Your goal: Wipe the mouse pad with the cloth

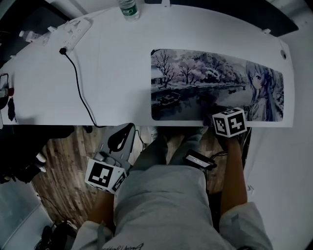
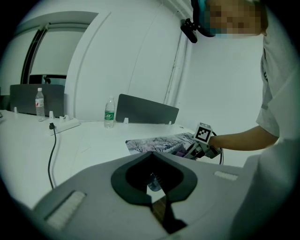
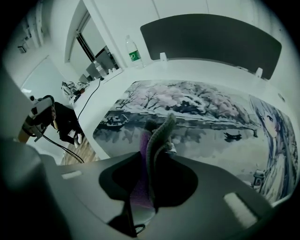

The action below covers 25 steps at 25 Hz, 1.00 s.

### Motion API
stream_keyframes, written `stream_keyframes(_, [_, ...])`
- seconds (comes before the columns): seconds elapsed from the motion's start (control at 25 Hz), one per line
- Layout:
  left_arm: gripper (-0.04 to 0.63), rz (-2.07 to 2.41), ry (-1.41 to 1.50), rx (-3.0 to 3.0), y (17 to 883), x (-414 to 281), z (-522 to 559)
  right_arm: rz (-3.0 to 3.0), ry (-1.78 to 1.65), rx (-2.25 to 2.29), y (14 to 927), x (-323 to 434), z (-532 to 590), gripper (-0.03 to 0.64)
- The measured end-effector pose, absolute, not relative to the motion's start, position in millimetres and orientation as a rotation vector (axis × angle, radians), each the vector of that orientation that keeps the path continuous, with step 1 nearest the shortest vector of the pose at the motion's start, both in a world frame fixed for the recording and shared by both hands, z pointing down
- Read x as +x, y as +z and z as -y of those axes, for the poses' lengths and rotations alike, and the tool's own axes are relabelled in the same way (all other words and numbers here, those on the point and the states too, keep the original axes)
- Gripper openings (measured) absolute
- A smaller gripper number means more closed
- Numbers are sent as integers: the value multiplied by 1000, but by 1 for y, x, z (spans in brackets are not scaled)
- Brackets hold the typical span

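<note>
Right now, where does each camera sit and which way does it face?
Head view: on the head, facing steeply down at the desk; shows lap, forearms, left gripper, right gripper.
Left gripper view: off the desk's near edge, facing across the desk; own shut jaws, person's torso.
Right gripper view: over the mouse pad, facing along it; own jaws shut on the cloth.
Shared: all show mouse pad and water bottle.
</note>
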<state>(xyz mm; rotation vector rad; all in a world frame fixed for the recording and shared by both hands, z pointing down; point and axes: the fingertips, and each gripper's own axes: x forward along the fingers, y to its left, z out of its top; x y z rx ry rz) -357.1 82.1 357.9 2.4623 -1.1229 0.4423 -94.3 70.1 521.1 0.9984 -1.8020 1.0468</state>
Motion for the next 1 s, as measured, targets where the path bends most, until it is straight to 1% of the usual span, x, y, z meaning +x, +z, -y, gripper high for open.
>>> stream_keyframes(0.56, [18, 1242, 411, 2388, 359, -412, -97, 1943, 975, 751, 521, -231, -59, 92])
stream_keyframes(1.0, [18, 1288, 405, 2360, 360, -432, -102, 2003, 946, 653, 520, -283, -61, 92])
